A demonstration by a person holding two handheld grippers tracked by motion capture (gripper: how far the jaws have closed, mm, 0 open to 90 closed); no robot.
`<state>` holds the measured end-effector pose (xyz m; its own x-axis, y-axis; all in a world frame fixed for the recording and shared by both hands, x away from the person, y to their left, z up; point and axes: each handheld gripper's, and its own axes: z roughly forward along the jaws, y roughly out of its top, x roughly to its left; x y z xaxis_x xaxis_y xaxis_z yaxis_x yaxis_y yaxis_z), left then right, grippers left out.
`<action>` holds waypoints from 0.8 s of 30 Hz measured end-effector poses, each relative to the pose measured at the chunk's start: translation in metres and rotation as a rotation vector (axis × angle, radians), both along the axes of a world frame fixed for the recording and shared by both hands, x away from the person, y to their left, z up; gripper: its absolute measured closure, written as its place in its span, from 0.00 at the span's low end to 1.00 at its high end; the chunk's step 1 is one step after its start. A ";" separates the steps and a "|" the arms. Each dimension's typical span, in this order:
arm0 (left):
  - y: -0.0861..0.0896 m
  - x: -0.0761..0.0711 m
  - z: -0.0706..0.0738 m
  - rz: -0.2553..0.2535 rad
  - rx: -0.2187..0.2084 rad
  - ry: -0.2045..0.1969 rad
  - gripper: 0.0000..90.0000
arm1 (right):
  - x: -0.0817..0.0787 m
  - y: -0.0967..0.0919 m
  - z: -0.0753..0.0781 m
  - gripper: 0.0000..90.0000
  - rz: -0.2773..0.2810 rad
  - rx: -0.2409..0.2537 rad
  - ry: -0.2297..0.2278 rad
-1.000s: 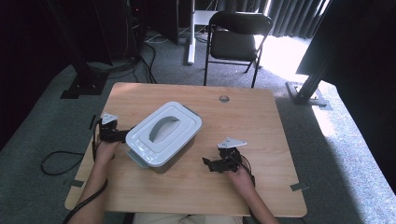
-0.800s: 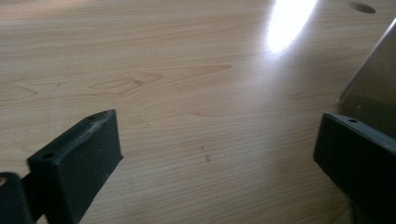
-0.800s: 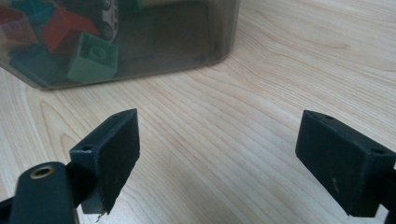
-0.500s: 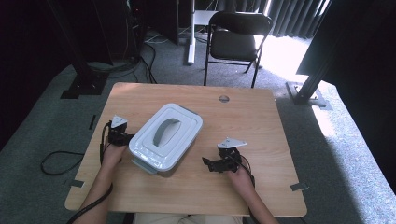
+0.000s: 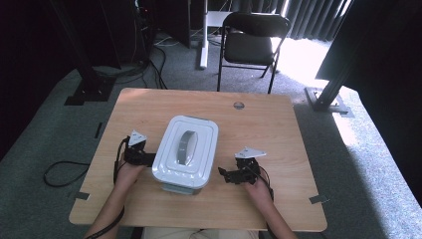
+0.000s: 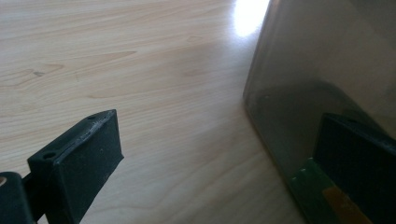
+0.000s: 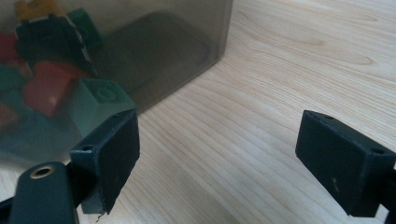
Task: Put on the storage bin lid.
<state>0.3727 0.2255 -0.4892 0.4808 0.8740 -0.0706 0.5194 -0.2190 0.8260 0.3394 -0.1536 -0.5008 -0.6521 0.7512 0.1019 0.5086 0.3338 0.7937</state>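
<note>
Tabletop box [image 5: 185, 152] between both tongs

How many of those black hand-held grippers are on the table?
2: the left gripper sits against the lidded box's left side, and the right gripper rests just right of the box, both open.

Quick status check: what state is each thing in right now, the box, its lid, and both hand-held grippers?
Storage box: upright on table, coloured blocks inside.
Lid: on, closed.
Left hand-held gripper: open, at the box's left side.
Right hand-held gripper: open, just right of the box, holding nothing.
Folding chair: unfolded, unoccupied.
</note>
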 end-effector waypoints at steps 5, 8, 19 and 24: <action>-0.014 -0.008 -0.002 -0.026 -0.001 0.004 0.02 | 0.000 -0.009 0.000 0.15 -0.013 0.000 0.001; -0.021 -0.008 -0.002 -0.040 -0.001 0.007 0.02 | -0.001 -0.012 0.000 0.15 -0.016 -0.004 0.002; -0.052 -0.012 0.001 -0.099 0.021 0.006 0.02 | -0.003 -0.025 0.001 0.15 -0.029 -0.009 -0.003; -0.061 -0.018 0.004 -0.131 0.030 0.011 0.02 | -0.003 -0.036 0.001 0.15 -0.043 -0.010 -0.003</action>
